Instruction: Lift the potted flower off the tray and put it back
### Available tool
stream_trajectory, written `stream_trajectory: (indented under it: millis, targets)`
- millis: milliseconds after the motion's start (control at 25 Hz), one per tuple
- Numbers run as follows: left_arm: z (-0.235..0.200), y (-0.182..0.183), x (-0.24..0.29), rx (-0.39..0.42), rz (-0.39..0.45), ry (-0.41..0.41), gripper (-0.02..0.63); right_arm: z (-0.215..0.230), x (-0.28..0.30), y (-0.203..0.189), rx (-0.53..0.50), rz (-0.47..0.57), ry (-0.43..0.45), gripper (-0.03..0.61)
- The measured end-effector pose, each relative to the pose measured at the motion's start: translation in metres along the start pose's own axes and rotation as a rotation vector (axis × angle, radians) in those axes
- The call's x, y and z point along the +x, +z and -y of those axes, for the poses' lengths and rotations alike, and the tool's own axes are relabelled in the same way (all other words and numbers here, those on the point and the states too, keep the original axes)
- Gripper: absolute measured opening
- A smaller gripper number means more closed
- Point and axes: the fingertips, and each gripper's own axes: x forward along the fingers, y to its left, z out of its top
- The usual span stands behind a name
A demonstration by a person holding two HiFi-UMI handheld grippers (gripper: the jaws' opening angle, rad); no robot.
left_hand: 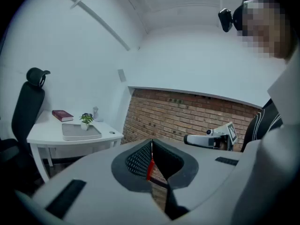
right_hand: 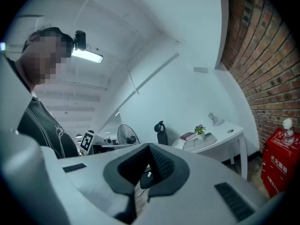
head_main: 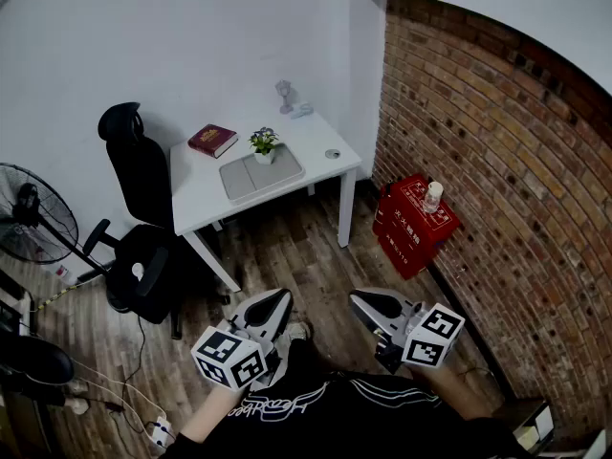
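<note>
Both grippers sit low in the head view, right in front of the person's dark shirt and over the wooden floor (head_main: 287,247). The left gripper (head_main: 271,306) is at lower centre-left and the right gripper (head_main: 368,304) at lower centre-right, each with its marker cube towards the bottom edge. In the left gripper view I've got the fingers (left_hand: 136,161) pressed together with nothing caught between them. The right gripper view shows the same: fingers (right_hand: 164,163) closed tip to tip, and empty. The potted flower (head_main: 264,145) is well away from both, up in the centre of the head view. It stands upright on the grey tray (head_main: 277,175), close to the tray's far edge. The tray lies flat on the white table (head_main: 201,194), which is tucked into the corner where the white wall meets the brick wall (head_main: 497,161). A dark red book (head_main: 212,140) lies on the table just left of the flower, off the tray. There's a small pale figurine (head_main: 284,94) at the back of the table and a little round object (head_main: 332,154) near its right edge. A black office chair (head_main: 143,218) stands at the left side of the table, and a floor fan (head_main: 33,213) is at the far left edge. On the right, against the bricks, a red crate (head_main: 413,223) carries a clear bottle (head_main: 432,196) on top.
</note>
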Motion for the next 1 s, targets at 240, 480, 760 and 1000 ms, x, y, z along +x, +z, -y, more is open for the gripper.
stream_trajectory:
  millis: [240, 480, 760, 1000]
  targets:
    - [0.018, 0.002, 0.010, 0.007, 0.002, -0.022, 0.034, 0.000, -0.022, 0.008, -0.016, 0.012, -0.038, -0.002]
    - [0.020, 0.011, 0.022, 0.019, 0.039, 0.022, 0.037, 0.010, -0.041, 0.010, -0.032, 0.023, -0.106, -0.002]
    - [0.006, 0.003, 0.033, 0.024, -0.008, 0.042, 0.233, 0.028, -0.039, 0.005, 0.002, 0.017, -0.117, -0.002]
    - [-0.050, -0.005, 0.049, 0.051, -0.014, 0.172, 0.339, 0.058, -0.012, -0.012, 0.043, -0.036, -0.115, -0.002]
